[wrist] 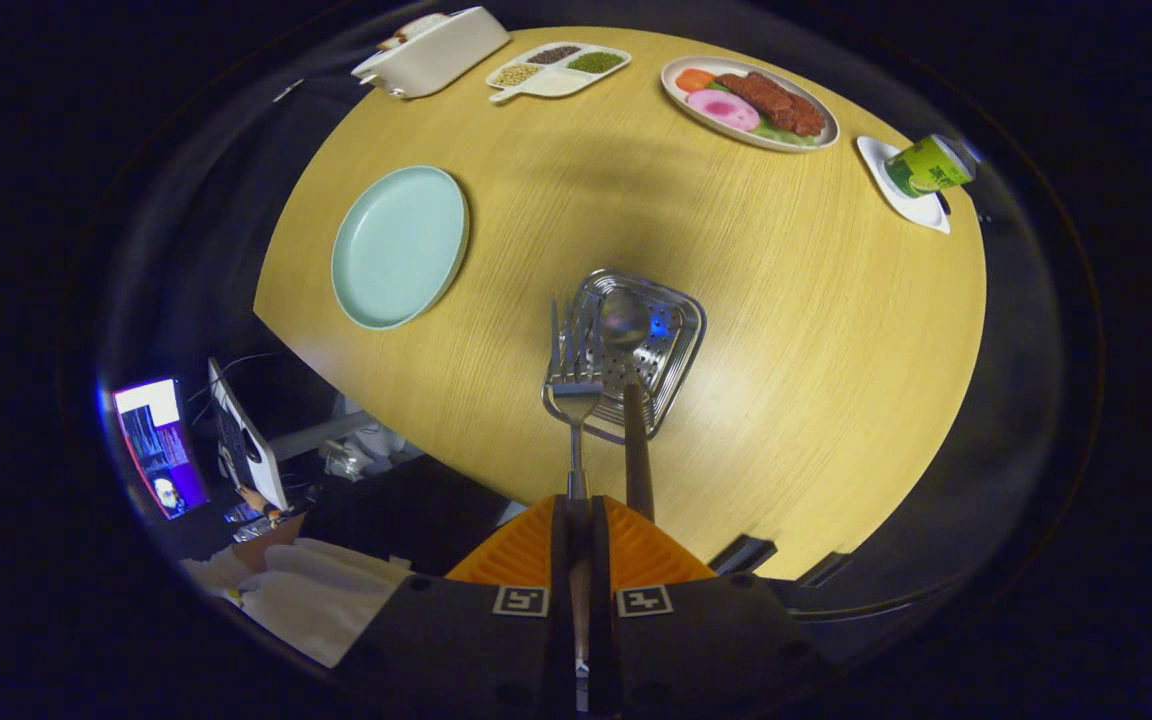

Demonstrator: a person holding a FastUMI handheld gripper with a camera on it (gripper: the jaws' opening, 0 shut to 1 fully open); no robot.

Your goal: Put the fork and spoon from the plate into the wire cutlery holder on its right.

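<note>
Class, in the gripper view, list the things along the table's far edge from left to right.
White box → divided dish of beans → oval plate of food → green can lying on a small white plate.

One fork, one spoon, three plates

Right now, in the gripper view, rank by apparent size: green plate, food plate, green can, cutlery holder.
1. Green plate
2. Food plate and cutlery holder: look alike, and the holder sits nearer, so unranked.
3. Green can

Gripper holds the fork.
</note>
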